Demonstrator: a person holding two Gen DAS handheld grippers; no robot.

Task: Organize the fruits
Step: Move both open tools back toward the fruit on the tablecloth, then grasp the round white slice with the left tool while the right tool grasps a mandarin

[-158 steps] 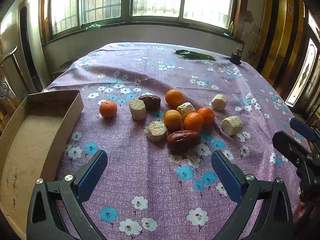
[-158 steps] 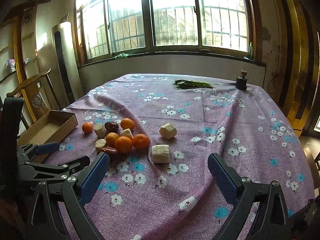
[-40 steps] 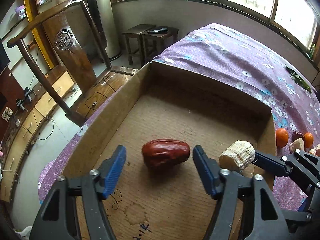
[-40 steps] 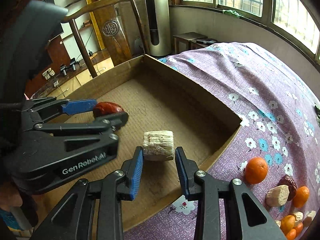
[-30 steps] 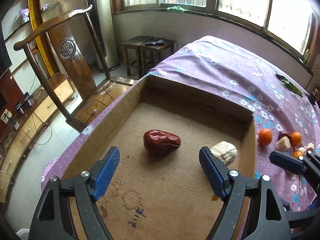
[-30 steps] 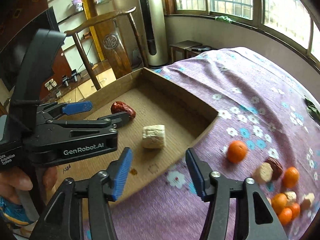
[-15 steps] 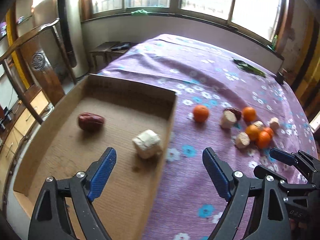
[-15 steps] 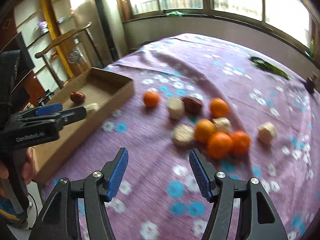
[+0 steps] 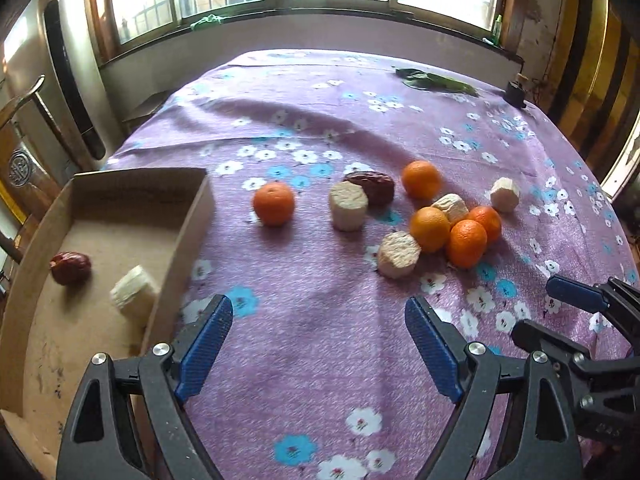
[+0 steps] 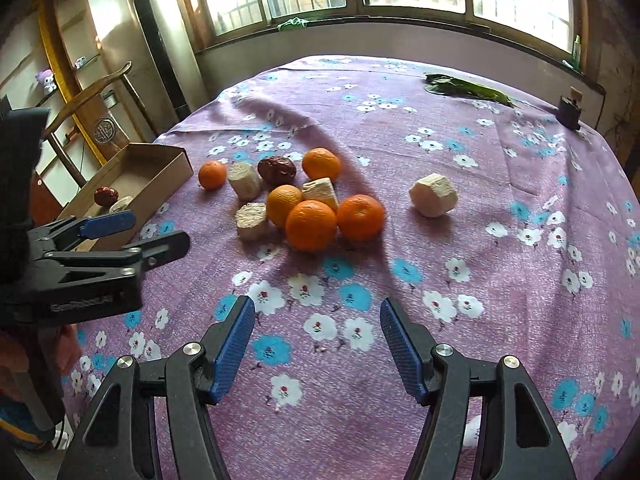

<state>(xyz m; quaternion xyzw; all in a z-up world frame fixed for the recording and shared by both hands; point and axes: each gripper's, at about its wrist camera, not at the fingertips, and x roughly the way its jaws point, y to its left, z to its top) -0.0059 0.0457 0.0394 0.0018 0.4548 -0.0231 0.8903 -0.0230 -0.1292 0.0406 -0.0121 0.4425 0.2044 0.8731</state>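
Note:
A cardboard box (image 9: pixel 182 236) at the table's left edge holds a red date (image 9: pixel 70 267) and a pale cut chunk (image 9: pixel 134 295). On the purple flowered cloth lie several oranges (image 9: pixel 274 203), several pale chunks (image 9: pixel 348 205) and a dark date (image 9: pixel 370 186). My left gripper (image 9: pixel 318 340) is open over bare cloth just right of the box, with nothing between its fingers. My right gripper (image 10: pixel 316 344) hovers over bare cloth short of the orange cluster (image 10: pixel 311 225); its jaws are opening and empty. A lone pale chunk (image 10: pixel 433 194) lies to the right of the cluster.
A green leaf (image 10: pixel 468 89) and a small dark jar (image 10: pixel 569 109) sit at the table's far side. A wooden chair (image 10: pixel 92 96) and a tall grey appliance (image 10: pixel 160 40) stand left of the table. A hand (image 10: pixel 24 364) holds the left gripper's handle.
Both grippers have swung right, away from the box, to above the cloth facing the loose fruit. The date and the pale chunk stay in the box.

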